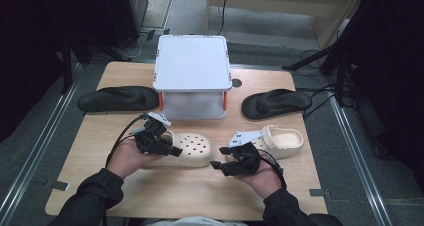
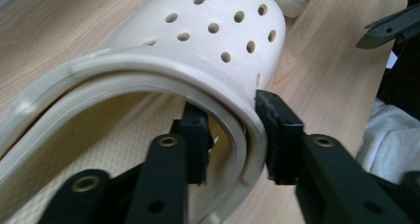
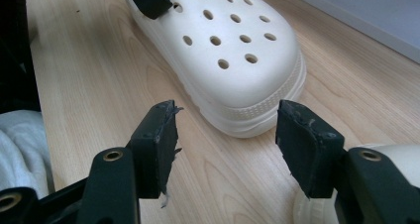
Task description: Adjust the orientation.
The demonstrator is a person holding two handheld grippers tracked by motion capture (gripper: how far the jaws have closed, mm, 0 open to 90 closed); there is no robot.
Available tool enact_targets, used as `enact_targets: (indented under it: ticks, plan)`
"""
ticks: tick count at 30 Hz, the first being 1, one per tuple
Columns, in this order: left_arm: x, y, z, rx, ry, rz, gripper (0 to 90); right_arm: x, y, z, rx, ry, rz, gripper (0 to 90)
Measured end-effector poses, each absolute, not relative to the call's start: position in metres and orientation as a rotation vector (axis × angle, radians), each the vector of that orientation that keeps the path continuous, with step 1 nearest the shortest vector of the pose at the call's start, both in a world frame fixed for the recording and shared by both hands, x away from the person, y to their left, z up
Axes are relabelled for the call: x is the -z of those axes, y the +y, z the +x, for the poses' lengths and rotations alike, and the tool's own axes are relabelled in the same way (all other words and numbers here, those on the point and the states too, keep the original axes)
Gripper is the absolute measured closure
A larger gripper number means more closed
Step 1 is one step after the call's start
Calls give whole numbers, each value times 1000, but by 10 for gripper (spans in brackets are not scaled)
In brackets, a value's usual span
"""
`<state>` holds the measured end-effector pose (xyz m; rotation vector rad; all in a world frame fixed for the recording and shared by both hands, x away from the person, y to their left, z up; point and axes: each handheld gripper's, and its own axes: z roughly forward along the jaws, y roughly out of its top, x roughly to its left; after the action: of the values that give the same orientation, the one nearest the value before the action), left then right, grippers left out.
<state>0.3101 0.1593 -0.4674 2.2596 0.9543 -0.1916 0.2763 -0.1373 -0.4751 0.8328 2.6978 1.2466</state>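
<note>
Cream perforated foam clog [image 1: 187,148], nearest the white lidded box [image 1: 192,66], is straddled unclamped by the left gripper [image 2: 232,132]; the right gripper [image 3: 225,144] is spread, empty.

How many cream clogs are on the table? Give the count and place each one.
2. One cream clog lies front-centre, its collar rim between the left gripper jaws. The other clog lies to its right, behind the right gripper. None seems hidden, though the shelf unit blocks some tabletop.
</note>
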Motion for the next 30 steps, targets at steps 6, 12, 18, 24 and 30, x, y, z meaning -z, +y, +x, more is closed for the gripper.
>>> enact_targets:
  ticks: [6, 12, 18, 24, 30]
  plan:
    - [454, 170, 308, 105, 914, 2279, 495, 475, -136, 275, -1259, 2689, 834, 420]
    - [441, 189, 308, 100, 934, 2270, 491, 473, -134, 272, -1265, 2684, 838, 422]
    - [427, 206, 313, 71, 928, 2234, 565, 473, -128, 268, -1256, 2686, 831, 431]
    - [425, 218, 323, 23, 938, 2249, 761, 474, -120, 265, -1272, 2699, 834, 524]
    - [434, 226, 336, 11, 941, 2266, 851, 478, -111, 262, -1261, 2714, 830, 621]
